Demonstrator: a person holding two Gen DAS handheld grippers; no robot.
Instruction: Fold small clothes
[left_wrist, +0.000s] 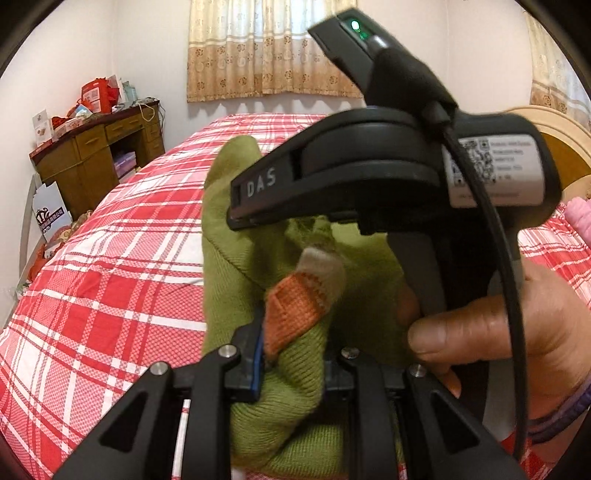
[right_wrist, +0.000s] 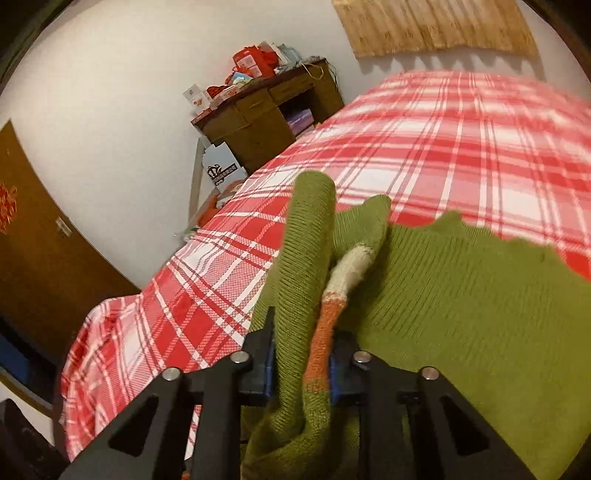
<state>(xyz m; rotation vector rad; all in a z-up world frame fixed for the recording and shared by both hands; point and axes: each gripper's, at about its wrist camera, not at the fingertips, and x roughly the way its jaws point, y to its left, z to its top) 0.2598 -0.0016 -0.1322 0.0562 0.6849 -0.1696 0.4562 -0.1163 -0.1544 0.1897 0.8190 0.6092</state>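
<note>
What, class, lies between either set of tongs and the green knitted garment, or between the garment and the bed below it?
Nothing visible. Both the left tongs and right tongs already pinch the green knitted garment. The plaid bed beneath shows no objects in its way.

I saw a bed (right_wrist: 461, 147) with red plaid cover. A cluttered wooden desk (left_wrist: 99, 155) stood by white walls. Beige curtains (left_wrist: 266, 51) hung behind.

left tool (left_wrist: 291, 369) clamped on cloth, right tool (right_wrist: 301, 373) likewise, held close together
</note>
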